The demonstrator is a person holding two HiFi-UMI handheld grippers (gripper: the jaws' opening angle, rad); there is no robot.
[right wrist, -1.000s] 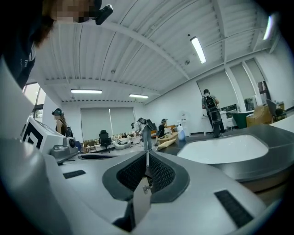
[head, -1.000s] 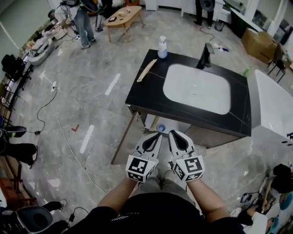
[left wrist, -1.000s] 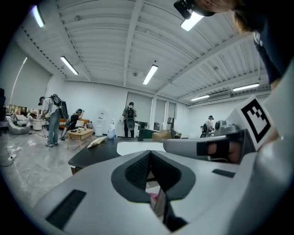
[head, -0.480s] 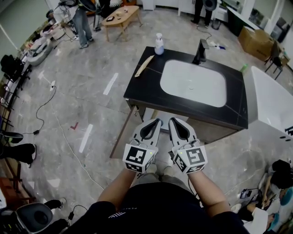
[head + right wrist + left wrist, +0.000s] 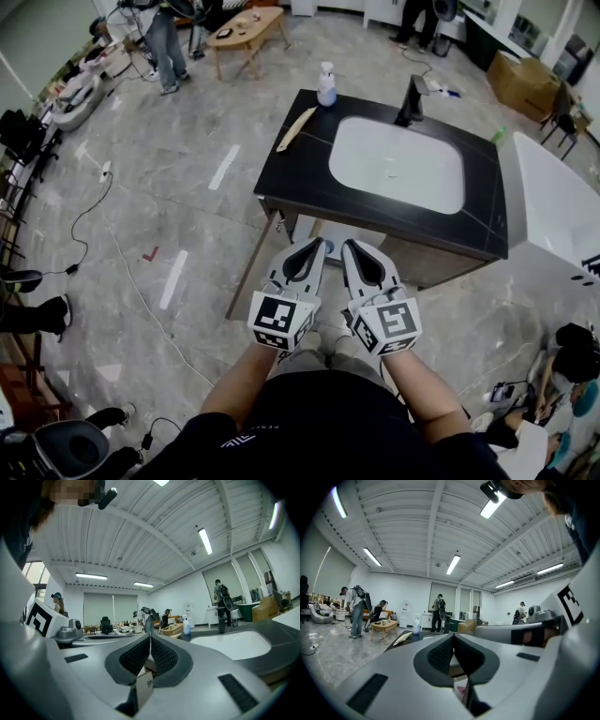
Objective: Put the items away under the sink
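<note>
A black vanity top [image 5: 300, 183] with a white sink basin [image 5: 397, 164] and a black faucet [image 5: 410, 101] stands in front of me. On its back left corner stand a white pump bottle [image 5: 325, 84] and a long beige item [image 5: 295, 129]. My left gripper [image 5: 316, 245] and right gripper [image 5: 348, 245] hover side by side at the vanity's front edge, both shut with nothing held. The left gripper [image 5: 453, 637] looks along the counter to the bottle [image 5: 416, 628]. The right gripper [image 5: 150, 637] also faces the bottle [image 5: 186, 626] and the basin [image 5: 232, 644].
A brown cabinet door [image 5: 247, 278] hangs open at the vanity's front left. A white fixture [image 5: 555, 211] stands close on the right. Cables [image 5: 112, 244] run over the floor on the left. People and a wooden coffee table [image 5: 247, 30] are far behind.
Both grippers stay shut and have risen slightly toward the vanity's front edge. The blue thing seen under the counter edge one second ago is out of sight now.
</note>
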